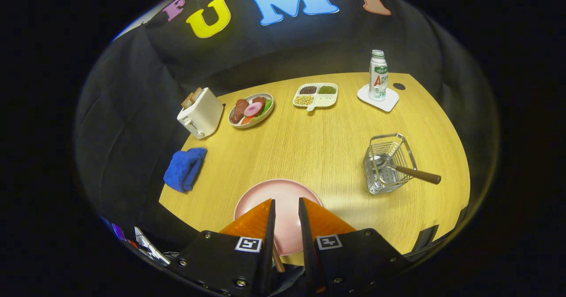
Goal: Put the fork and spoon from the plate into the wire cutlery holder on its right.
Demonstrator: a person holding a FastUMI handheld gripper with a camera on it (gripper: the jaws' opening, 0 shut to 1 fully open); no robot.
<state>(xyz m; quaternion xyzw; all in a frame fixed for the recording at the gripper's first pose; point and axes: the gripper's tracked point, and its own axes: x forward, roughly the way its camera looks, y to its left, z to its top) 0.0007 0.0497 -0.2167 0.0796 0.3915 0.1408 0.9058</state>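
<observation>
Parted slightly, the jaws of the gripper (286, 204) hang over the pink plate (283, 193); a brown wooden handle (278, 261) lies between the fingers low down, and whether they press it I cannot tell. At two o'clock stands the wire cutlery holder (389, 164), a wooden-handled utensil (409, 171) already leaning out toward three o'clock.

I can make out only a large red "A" on the bottle's (378, 75) label, upper right; the rest is unreadable.
</observation>
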